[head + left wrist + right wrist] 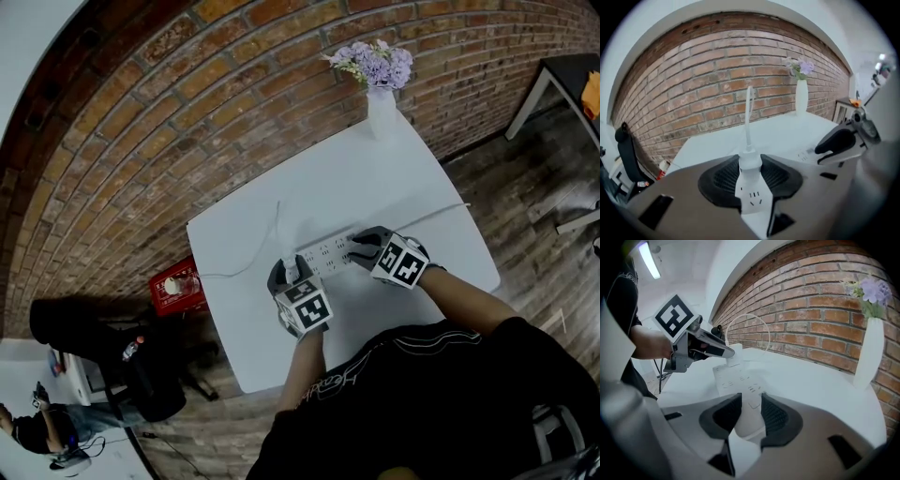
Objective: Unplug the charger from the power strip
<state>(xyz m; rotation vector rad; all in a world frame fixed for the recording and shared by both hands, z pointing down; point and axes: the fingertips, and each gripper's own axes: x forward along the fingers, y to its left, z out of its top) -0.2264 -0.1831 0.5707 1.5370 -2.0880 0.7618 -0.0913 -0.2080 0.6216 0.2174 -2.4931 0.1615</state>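
The white table [309, 192] carries a power strip [330, 253], a cable [441, 215] and a vase [382, 111].

We see a long white power strip [330, 251] lying flat on the white surface [375, 169], running from near left to far right with its rows of sockets facing up. The small white charger [750, 166] stands upright at the strip's left end, plugged in, with 1 thin white cable [748, 112] rising from its top. The left gripper's [750, 161] jaws press its 2 sides. The right gripper's [749, 411] jaws clamp the strip's right end.
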